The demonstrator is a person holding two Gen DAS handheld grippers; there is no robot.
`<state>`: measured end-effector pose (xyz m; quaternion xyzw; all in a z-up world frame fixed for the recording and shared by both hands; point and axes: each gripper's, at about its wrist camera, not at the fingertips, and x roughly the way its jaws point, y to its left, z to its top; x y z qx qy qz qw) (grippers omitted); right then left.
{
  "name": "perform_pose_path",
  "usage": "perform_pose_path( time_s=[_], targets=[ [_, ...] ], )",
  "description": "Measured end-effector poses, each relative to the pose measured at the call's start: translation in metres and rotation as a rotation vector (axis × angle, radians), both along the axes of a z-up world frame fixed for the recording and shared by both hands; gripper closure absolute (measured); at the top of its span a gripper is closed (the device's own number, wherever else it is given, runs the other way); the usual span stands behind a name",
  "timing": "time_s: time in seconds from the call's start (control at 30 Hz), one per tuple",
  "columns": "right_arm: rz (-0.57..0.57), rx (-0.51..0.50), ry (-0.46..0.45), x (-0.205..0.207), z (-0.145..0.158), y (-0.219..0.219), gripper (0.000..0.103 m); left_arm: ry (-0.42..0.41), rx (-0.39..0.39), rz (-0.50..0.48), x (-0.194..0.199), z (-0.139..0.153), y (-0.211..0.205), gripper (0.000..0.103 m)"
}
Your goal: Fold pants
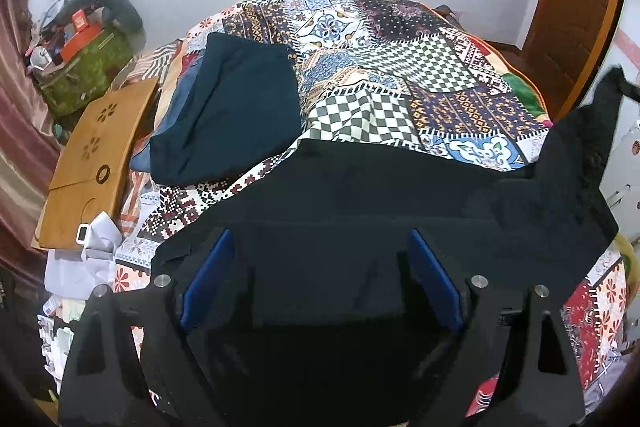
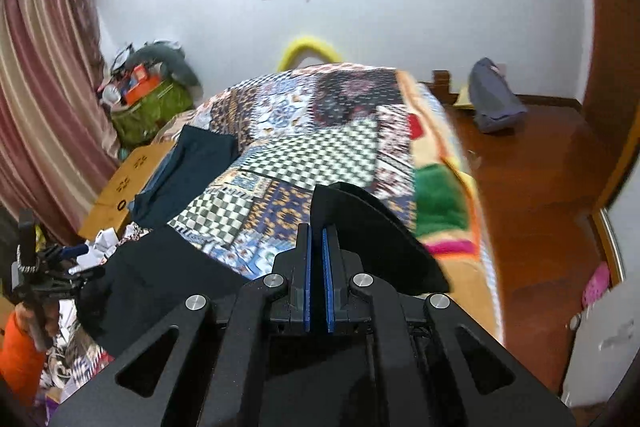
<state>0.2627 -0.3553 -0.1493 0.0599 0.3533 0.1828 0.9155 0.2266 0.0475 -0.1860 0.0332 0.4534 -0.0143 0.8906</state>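
Observation:
The black pants [image 1: 360, 195] lie spread on the patchwork bedspread [image 1: 400, 67]. Their right end [image 1: 580, 147] is pulled up off the bed. My left gripper [image 1: 320, 233] hovers over the pants with its blue pads wide apart and nothing pinched between them. In the right wrist view my right gripper [image 2: 318, 231] is shut on a fold of the black pants [image 2: 372, 235], which sticks out past the fingertips. The rest of the cloth [image 2: 160, 275] hangs down to the left. The left gripper [image 2: 36, 279] shows at the left edge, held by a hand with an orange sleeve. A folded dark teal garment [image 1: 232, 107] rests at the back left.
A wooden lap desk [image 1: 92, 155] and white papers [image 1: 92, 247] lie left of the bed, with a cluttered green bag [image 1: 88, 67] behind. A curtain [image 2: 48, 87] hangs at the left. Right of the bed are wooden floor [image 2: 540, 187], a grey bag [image 2: 494, 99] and a door [image 1: 576, 7].

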Motion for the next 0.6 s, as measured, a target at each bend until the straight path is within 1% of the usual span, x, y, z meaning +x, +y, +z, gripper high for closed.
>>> perform_pose_path(
  time_s=[0.17, 0.37, 0.47, 0.6],
  targets=[
    [-0.055, 0.018, 0.061, -0.033, -0.03, -0.032, 0.099, -0.005, -0.005, 0.023, -0.009, 0.004, 0.002, 0.011],
    [-0.123, 0.056, 0.176, -0.068, -0.082, -0.063, 0.099, 0.001, -0.01, 0.086, -0.018, 0.003, 0.021, 0.011],
    [-0.153, 0.075, 0.225, -0.08, -0.106, -0.069, 0.099, 0.004, -0.014, 0.119, -0.022, 0.001, 0.033, 0.011],
    [-0.19, 0.068, 0.271, -0.092, -0.126, -0.07, 0.099, 0.008, -0.016, 0.15, -0.027, -0.002, 0.047, 0.011]
  ],
)
